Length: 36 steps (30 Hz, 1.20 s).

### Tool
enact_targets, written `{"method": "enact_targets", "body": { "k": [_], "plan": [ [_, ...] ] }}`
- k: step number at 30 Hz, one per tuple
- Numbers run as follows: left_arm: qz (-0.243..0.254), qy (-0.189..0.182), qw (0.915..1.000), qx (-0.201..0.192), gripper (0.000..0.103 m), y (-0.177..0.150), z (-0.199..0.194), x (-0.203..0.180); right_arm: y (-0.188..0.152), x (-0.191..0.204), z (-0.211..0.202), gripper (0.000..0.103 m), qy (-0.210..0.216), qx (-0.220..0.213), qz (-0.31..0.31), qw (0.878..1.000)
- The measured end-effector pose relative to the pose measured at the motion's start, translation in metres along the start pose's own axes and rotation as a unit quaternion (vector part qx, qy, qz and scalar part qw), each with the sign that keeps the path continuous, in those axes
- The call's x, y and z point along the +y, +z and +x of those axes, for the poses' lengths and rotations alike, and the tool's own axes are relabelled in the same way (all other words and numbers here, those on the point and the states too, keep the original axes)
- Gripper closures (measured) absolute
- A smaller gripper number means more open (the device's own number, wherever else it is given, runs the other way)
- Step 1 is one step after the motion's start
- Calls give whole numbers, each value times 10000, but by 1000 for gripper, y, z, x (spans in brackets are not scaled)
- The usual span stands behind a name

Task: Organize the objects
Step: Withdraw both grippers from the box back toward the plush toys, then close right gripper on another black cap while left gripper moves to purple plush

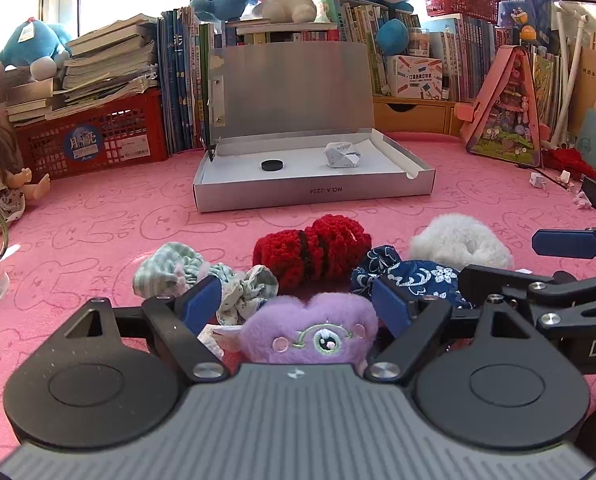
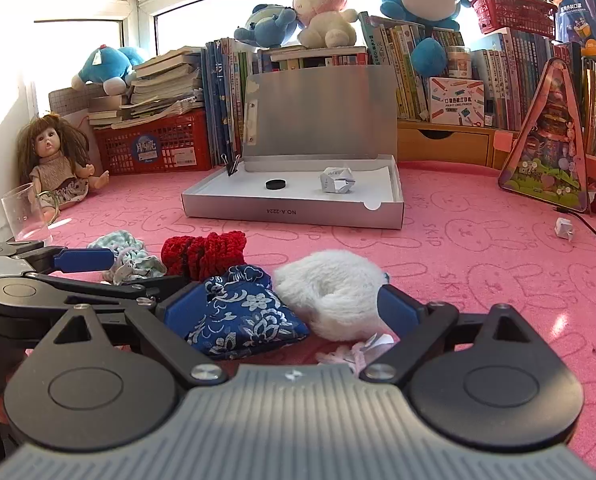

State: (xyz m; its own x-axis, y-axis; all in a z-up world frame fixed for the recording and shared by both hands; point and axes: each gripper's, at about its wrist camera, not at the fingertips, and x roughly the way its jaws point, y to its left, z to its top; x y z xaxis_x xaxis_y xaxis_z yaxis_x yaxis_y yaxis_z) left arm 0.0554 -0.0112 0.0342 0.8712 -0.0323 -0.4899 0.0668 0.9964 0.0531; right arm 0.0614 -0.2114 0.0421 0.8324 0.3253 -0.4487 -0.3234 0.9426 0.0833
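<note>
- Near: 5 soft items bunched on pink bunny-print mat (image 1: 98, 216): 1 purple plush w/ stitched eye (image 1: 311, 336), 1 green-striped scrunchie (image 1: 170, 270), 1 red knit roll w/ black band (image 1: 311, 250), 1 blue floral pouch (image 2: 238, 314), 1 white fluffy scrunchie (image 2: 329, 294).
- Left gripper (image 1: 298, 304): low over mat, fingers spread wide, purple plush between them; can't tell if pads touch it.
- Right gripper (image 2: 294, 308): low, spread wide, straddling pouch + white scrunchie; left pad against pouch.
- The 2 grippers sit side by side, nearly touching.
- Mid: 1 open silver box (image 2: 298, 210), lid upright; inside 1 black disc (image 2: 274, 184) + 1 crumpled paper ball (image 2: 337, 181), apart.
- Left edge: 1 clear glass (image 2: 26, 216), 1 doll (image 2: 56, 156).
- Far: 1 red crate (image 2: 158, 148) under stacked books, book row, 4 plush toys on top.
</note>
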Motion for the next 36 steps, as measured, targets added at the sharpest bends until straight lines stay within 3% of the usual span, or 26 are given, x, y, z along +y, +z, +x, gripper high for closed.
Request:
{"method": "enact_targets", "body": {
  "k": [29, 36],
  "plan": [
    [-90, 102, 9997, 179, 17, -44, -18, 4, -34, 18, -7, 6, -137, 410, -204, 9989],
    [-134, 121, 9998, 99, 18, -43, -19, 7, -37, 20, -4, 12, -57, 531, -261, 9982]
  ]
}}
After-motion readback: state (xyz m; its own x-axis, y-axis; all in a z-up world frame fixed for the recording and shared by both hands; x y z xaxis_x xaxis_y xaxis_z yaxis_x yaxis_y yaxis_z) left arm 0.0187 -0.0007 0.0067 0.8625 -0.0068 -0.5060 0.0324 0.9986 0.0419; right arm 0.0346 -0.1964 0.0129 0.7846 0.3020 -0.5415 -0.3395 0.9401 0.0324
